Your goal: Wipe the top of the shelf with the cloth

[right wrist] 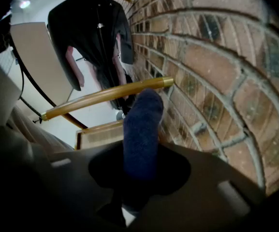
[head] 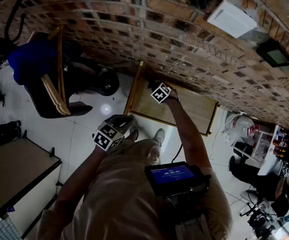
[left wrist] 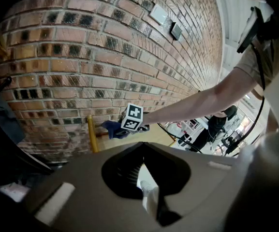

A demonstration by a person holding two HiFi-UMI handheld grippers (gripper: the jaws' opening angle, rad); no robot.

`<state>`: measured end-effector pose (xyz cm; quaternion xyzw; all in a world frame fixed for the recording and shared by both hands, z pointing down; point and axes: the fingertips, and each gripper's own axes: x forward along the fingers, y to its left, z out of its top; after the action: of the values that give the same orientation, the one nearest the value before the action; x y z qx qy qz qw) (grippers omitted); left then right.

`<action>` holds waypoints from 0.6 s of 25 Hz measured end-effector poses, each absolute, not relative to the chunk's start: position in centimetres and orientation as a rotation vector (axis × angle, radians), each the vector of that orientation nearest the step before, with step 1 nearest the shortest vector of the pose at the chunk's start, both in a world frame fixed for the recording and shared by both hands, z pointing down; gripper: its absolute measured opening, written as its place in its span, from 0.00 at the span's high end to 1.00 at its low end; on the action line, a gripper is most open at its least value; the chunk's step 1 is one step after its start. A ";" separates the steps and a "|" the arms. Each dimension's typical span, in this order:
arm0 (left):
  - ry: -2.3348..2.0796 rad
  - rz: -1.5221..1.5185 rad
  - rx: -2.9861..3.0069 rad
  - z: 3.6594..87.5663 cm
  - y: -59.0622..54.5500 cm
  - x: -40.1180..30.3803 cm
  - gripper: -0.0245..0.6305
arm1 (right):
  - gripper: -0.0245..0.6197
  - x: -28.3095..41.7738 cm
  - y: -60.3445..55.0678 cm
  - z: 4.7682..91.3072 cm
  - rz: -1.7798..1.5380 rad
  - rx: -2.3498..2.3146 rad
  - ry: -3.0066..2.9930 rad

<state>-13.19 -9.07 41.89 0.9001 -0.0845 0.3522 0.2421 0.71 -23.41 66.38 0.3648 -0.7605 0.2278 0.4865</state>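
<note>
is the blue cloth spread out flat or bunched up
Bunched up: the blue cloth sticks out as a thick roll from the jaws of the right hand-held gripper, which are clamped on it.

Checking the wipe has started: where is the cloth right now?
The blue cloth is clamped in the right hand-held gripper, over the shelf top's left end beside the brick wall, centre of the head view.

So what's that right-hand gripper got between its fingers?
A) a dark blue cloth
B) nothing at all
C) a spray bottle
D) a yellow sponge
A: the right gripper view shows a dark blue cloth sticking up from between the fingers of the right gripper, which are closed on it.
</note>
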 end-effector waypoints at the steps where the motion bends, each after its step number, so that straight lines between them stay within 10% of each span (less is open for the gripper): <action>1: -0.228 0.965 2.461 42.3 -9.4 -13.4 0.96 | 0.82 0.9 -24.5 67.3 0.536 0.882 -1.832; 15: -0.292 0.974 2.417 44.7 -13.6 -19.2 0.96 | 0.57 0.2 -30.4 73.8 0.477 0.845 -1.786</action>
<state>-19.21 -13.62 44.74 0.8908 -0.1077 0.3590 0.2569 0.18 -30.45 73.76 0.3534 -0.7471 0.1995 0.5264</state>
